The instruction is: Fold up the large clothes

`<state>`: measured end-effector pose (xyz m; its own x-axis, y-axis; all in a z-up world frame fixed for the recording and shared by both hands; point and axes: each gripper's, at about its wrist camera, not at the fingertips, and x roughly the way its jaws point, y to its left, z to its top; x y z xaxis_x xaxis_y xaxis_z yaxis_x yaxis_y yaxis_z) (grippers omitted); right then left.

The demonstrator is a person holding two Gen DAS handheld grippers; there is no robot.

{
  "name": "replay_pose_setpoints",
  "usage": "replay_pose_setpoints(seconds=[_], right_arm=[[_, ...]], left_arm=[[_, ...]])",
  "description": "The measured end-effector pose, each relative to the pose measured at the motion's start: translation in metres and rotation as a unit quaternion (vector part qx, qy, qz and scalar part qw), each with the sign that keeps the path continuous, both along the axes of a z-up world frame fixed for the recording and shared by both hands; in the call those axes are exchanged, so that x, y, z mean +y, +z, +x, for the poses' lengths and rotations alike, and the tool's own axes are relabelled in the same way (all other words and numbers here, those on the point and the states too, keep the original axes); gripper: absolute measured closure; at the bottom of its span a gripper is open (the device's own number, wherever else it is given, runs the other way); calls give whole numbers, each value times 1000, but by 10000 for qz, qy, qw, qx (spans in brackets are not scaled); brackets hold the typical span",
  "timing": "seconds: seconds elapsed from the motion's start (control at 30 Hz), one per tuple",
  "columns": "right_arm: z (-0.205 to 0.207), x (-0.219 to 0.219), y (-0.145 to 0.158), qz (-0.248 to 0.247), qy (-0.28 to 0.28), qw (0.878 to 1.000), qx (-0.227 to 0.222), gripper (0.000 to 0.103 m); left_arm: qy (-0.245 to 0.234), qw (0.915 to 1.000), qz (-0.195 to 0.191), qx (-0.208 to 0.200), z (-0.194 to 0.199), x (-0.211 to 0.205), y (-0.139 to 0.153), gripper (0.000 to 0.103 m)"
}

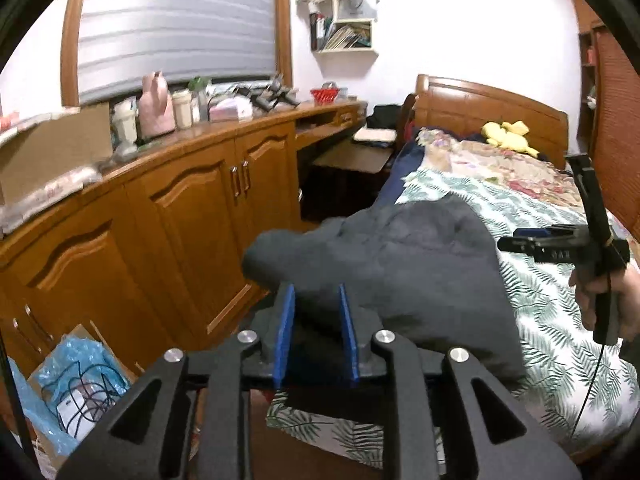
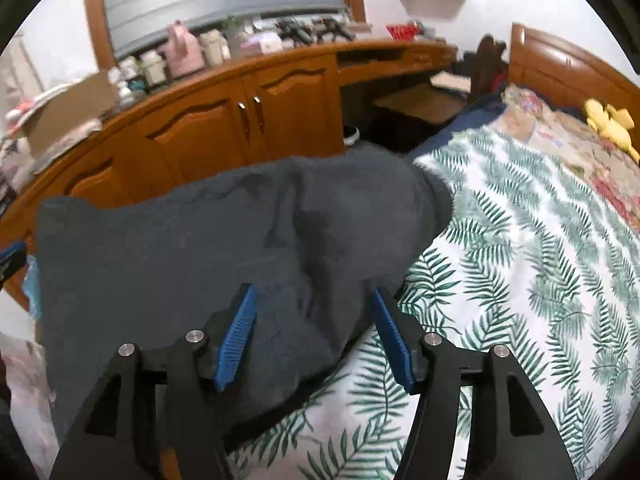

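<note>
- On bed w/ white-and-green leaf-print sheet (image 2: 520, 264) lies dark grey fleece garment (image 2: 192, 248), bunched at sheet's near-left edge.
- Left gripper (image 1: 316, 332): blue pads slightly apart, a fold of garment between them; can't tell if pads press it.
- Right gripper (image 2: 314, 332): jaws wide, released, pads clear of cloth below; hand (image 1: 608, 300) holds it.
- Beyond: orange-brown wooden cabinets (image 1: 180, 208) under cluttered counter, grey window blind (image 1: 176, 20), white wall shelf (image 1: 348, 16).
- Wooden headboard (image 1: 492, 112), yellow plush toy (image 1: 508, 136) by floral quilt (image 1: 500, 168).
</note>
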<state>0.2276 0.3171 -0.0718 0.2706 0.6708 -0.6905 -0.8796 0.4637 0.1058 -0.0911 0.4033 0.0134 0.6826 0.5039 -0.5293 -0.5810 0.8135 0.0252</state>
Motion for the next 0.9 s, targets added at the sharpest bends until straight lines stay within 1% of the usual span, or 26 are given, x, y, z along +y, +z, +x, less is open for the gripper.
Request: replay_pose_setpoints(seconds=[0.1, 0.2, 0.3, 0.33, 0.37, 0.43, 0.5, 0.63, 0.77, 0.8, 0.9], right_arm=[[-18, -33, 14, 153, 119, 9996, -206, 38], [-36, -81, 28, 323, 98, 9984, -456, 36], [-53, -130, 39, 460, -39, 9962, -732, 29], [-59, -148, 43, 501, -97, 9955, -800, 26], [-64, -164, 46, 504, -178, 9948, -866, 21], [-71, -189, 52, 505, -353, 9930, -1008, 19], [-79, -225, 61, 578, -571, 9900, -1151, 18], [-87, -285, 72, 712, -962, 9848, -1259, 17], [-95, -342, 81, 790, -1336, 9778, -1407, 15], [-98, -360, 83, 813, -1479, 9747, -1468, 15], [-105, -396, 85, 812, -1761, 9688, -1547, 15]], left_arm=[[-253, 9995, 164, -71, 5, -29, 12, 79], [-539, 9981, 226, -182, 15, -60, 21, 77], [-766, 9965, 223, -253, 28, -90, 26, 77], [-849, 9958, 208, -270, 34, -102, 27, 76], [-946, 9949, 186, -305, 39, -115, 28, 76], [-1106, 9931, 140, -363, 50, -139, 30, 76], [-1239, 9914, 133, -398, 60, -162, 32, 76], [-1642, 9855, 56, -429, 84, -210, 34, 76], [-2065, 9773, 14, -477, 104, -261, 33, 76], [-2130, 9759, -4, -475, 108, -269, 33, 76], [-2356, 9705, -106, -500, 120, -301, 31, 75]])
